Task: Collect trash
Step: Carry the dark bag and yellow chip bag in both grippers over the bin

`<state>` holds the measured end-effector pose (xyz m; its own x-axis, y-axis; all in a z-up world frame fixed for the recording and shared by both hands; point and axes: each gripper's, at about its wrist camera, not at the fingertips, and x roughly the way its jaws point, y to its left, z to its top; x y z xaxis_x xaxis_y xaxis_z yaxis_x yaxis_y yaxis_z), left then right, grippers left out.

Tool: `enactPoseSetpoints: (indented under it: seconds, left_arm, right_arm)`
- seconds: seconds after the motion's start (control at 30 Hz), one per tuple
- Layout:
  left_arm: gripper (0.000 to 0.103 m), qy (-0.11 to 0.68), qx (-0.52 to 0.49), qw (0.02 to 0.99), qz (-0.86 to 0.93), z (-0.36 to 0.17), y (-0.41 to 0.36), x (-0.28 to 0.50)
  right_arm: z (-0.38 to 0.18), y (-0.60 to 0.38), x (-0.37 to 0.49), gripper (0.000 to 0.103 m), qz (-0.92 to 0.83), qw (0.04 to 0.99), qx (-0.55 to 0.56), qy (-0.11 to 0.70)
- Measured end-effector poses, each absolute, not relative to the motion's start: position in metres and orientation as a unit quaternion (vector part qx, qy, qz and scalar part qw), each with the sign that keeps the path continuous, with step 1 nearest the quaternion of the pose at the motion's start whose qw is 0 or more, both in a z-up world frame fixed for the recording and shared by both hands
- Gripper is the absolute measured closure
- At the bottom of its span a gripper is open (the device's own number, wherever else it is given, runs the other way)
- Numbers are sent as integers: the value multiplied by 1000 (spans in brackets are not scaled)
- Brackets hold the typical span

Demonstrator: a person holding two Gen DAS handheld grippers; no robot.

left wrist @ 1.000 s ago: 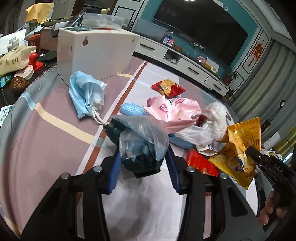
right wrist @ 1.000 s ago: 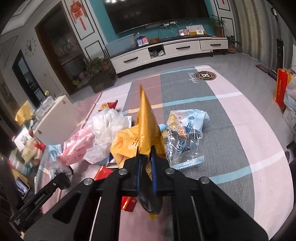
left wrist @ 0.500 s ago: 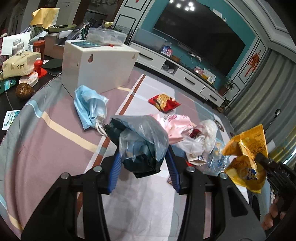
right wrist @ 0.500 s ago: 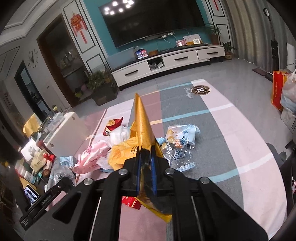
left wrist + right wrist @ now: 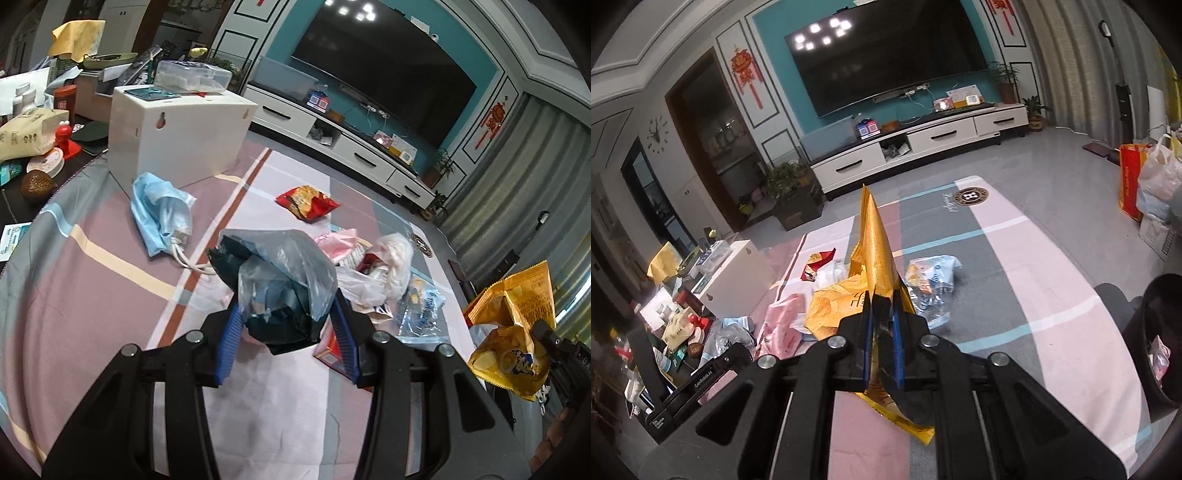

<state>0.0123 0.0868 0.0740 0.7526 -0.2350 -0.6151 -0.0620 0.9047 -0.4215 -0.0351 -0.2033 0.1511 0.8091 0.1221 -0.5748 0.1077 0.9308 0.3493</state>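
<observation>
Spread over the striped cloth (image 5: 110,295): a loose heap of wrappers (image 5: 373,266), well below and ahead of both claws. Off to the right and low, a dark bin (image 5: 1160,332), nearer the right gripper (image 5: 882,314) than the left. Clenched in that right gripper, a yellow chip bag (image 5: 875,243), long axis standing upright; clamped in the left gripper (image 5: 284,328), a crumpled grey-and-dark plastic bag (image 5: 280,273), lifted clear of the cloth.

Both wrist views: rug (image 5: 110,295), perhaps shared.
</observation>
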Motion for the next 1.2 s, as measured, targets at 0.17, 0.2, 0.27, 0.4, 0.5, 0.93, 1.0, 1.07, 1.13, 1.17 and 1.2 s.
enactPoseSetpoints:
  seconds: [0.17,0.2,0.27,0.4,0.5,0.93,1.0,1.07,1.13,1.17,1.2]
  left_arm:
    - [56,344,-206,915,-50,78,84,9]
    - [56,343,-205,915,-52,78,83,8]
    - [56,341,-196,918,-56,80,80,6]
    - [56,343,-187,918,-58,78,74,4]
    - [56,345,-179,919,-65,79,67,2]
    - [56,316,-145,932,-106,115,10,-33]
    - [56,313,-142,931,-118,122,-4,-38]
    - [56,309,-140,931,-132,130,-18,-44]
    - [56,306,-136,931,-146,136,-34,-50]
    - [56,303,-134,931,-154,140,-43,-53]
    - [56,301,-131,931,-162,143,-52,-55]
  right_arm:
    - [155,-216,-55,92,-8,935,203,292]
    - [156,-219,-58,92,-12,935,205,288]
    - [159,-225,-63,92,-22,937,207,281]
    - [164,-235,-70,92,-41,939,209,271]
    - [167,-241,-78,92,-45,938,215,267]
    - [177,-280,-118,92,-65,936,255,235]
    - [179,-288,-124,92,-69,936,260,228]
    - [179,-296,-130,92,-65,935,268,222]
    - [178,-304,-134,92,-66,934,274,218]
    - [178,-309,-137,92,-72,934,277,215]
    - [178,-314,-140,92,-79,934,278,212]
